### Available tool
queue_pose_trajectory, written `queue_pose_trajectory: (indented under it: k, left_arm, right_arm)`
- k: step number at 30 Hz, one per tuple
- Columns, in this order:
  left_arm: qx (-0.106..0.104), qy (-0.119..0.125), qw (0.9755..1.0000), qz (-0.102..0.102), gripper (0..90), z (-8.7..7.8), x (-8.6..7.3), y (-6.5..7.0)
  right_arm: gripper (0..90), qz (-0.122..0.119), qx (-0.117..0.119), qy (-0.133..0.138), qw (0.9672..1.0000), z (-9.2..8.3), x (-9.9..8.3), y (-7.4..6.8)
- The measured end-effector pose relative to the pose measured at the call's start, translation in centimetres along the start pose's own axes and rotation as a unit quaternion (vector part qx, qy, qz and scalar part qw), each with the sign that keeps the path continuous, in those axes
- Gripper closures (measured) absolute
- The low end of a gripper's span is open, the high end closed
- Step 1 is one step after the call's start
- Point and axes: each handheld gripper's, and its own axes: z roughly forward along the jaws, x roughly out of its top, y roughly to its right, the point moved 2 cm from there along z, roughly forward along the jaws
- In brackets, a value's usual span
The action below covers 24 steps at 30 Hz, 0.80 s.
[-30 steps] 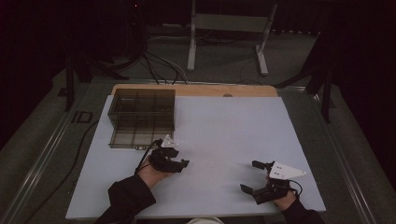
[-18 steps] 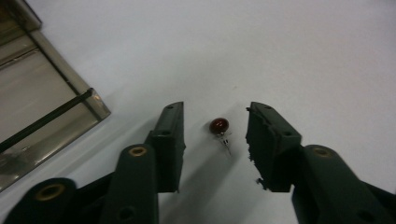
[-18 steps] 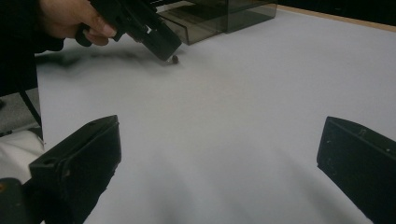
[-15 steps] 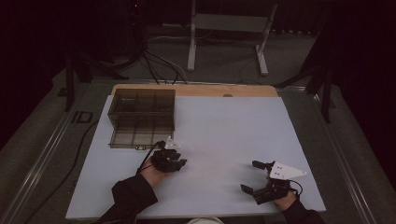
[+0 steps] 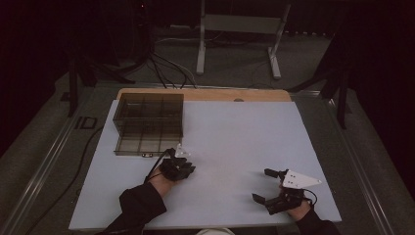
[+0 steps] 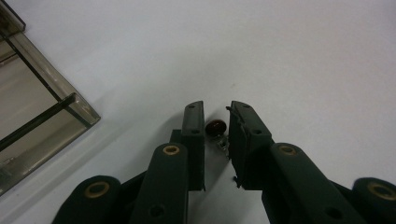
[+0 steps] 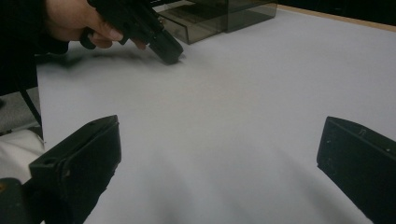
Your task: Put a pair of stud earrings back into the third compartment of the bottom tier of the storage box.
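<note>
Fingers [image 6: 194, 135] of the left gripper [image 6: 215, 133] have just been closing around a small, likely fragile amber bulb [image 6: 216, 127] at frame centre on the counter [image 6: 303, 56]; grip its base gently. Right gripper [image 5: 266, 185] fingers spread.

Between your left gripper [image 6: 215, 140] jaws, which look like matt dark plastic with brass-coloured pivot pins, sits a small bulb [image 6: 216, 127] of glossy amber-brown glass on a shiny metal base. Just off to that gripper's side stands a compartment box [image 5: 149, 122] of smooth, smoke-tinted clear plastic, and everything rests on a table [image 5: 244, 132] with a matt white, paper-smooth top and a bare wood edge at the far side. Your right gripper [image 7: 219, 172] has the same dull black plastic jaws, faintly scuffed, and carries a matt pale grey plate [image 5: 301, 180] on top.
</note>
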Motion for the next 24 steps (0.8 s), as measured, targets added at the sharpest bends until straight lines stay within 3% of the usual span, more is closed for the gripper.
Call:
queue_pose_trajectory:
  k: [9,12,24]
  left_arm:
    - [-0.004,-0.002,1.0000,0.001,81.1,-0.04,0.02,-0.03]
    - [-0.013,-0.003,0.9999,-0.005,81.1,-0.15,0.02,-0.03]
    - [-0.029,-0.002,0.9995,0.009,81.1,-0.96,0.29,0.49]
  right_arm:
    - [0.0,0.001,0.000,0.001,1.0000,0.02,0.01,0.04]
    - [0.0,0.002,0.000,0.001,1.0000,-0.03,0.00,0.03]
    - [0.0,0.004,-0.001,0.001,1.0000,0.00,0.00,0.09]
